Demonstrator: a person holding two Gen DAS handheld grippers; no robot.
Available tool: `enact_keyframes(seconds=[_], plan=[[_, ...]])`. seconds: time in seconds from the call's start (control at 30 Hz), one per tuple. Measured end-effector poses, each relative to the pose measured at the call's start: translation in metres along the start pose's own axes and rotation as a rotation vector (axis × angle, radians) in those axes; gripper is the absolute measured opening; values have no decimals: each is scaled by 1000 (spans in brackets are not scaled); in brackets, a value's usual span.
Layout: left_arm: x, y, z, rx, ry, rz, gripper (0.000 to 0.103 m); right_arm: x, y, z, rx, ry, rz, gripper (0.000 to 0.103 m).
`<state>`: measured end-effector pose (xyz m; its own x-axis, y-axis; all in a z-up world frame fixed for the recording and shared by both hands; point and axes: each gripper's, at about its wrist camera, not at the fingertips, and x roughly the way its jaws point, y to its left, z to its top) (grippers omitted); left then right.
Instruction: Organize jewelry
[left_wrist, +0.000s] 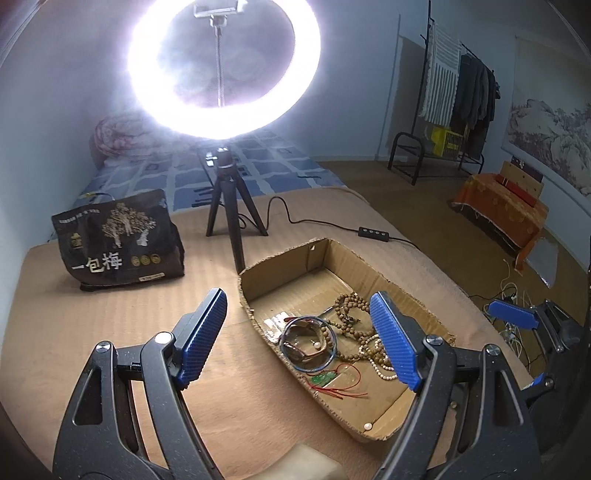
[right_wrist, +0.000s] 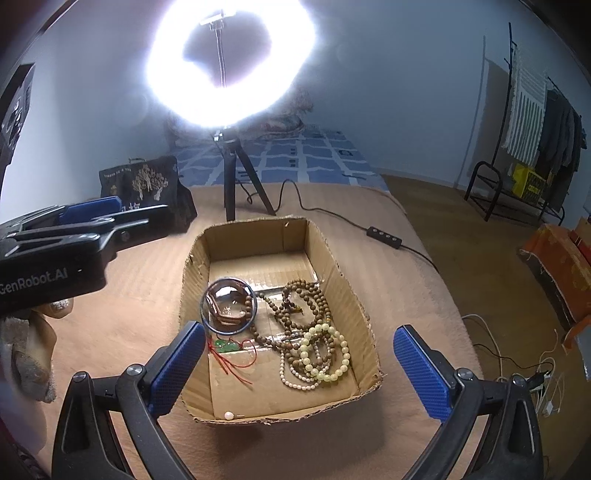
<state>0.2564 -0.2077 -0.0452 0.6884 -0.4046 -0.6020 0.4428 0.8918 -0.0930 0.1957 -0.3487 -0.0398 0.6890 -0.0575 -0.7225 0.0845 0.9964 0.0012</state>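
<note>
A shallow cardboard box (right_wrist: 343, 280) (left_wrist: 369, 269) sits on the tan cloth. Inside lie a blue bangle (right_wrist: 228, 306) (left_wrist: 308, 343) around a brown bracelet, brown wooden bead strands (right_wrist: 295, 314) (left_wrist: 351, 310), pale green beads (right_wrist: 328, 354), a small pearl strand (right_wrist: 295, 380), a green pendant on red cord (right_wrist: 225, 347) (left_wrist: 325, 380) and a loose pearl (right_wrist: 229, 415) (left_wrist: 366, 426). My left gripper (left_wrist: 299, 336) is open and empty, above the box's left side. My right gripper (right_wrist: 299, 369) is open and empty, over the box's near end.
A ring light on a black tripod (left_wrist: 229, 206) (right_wrist: 236, 173) stands behind the box, its cable and switch (left_wrist: 373, 233) trailing right. A black printed bag (left_wrist: 118, 240) stands at the left. Loose cables (right_wrist: 535, 376) lie on the floor to the right.
</note>
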Motion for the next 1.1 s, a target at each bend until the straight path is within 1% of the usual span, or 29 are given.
enact_keyframes(seconds=[0.27, 0.5, 0.7, 0.77, 0.9, 1.1], plan=[[-40, 5, -2, -1, -40, 1, 82, -26, 4, 4, 6, -39, -17, 103], [-76, 10, -10, -4, -67, -4, 82, -56, 15, 3, -22, -98, -44, 103], [-103, 16, -19, -23, -83, -12, 82, -82, 23, -1, -30, -138, -44, 103], [-112, 17, -21, -22, -96, -3, 82, -89, 25, -2, -27, -147, -41, 103], [-127, 19, -27, -19, -130, 17, 82, -102, 26, -7, -14, -165, -41, 103], [-137, 20, -35, -19, -129, 14, 82, -120, 21, -16, 13, -198, -51, 103]])
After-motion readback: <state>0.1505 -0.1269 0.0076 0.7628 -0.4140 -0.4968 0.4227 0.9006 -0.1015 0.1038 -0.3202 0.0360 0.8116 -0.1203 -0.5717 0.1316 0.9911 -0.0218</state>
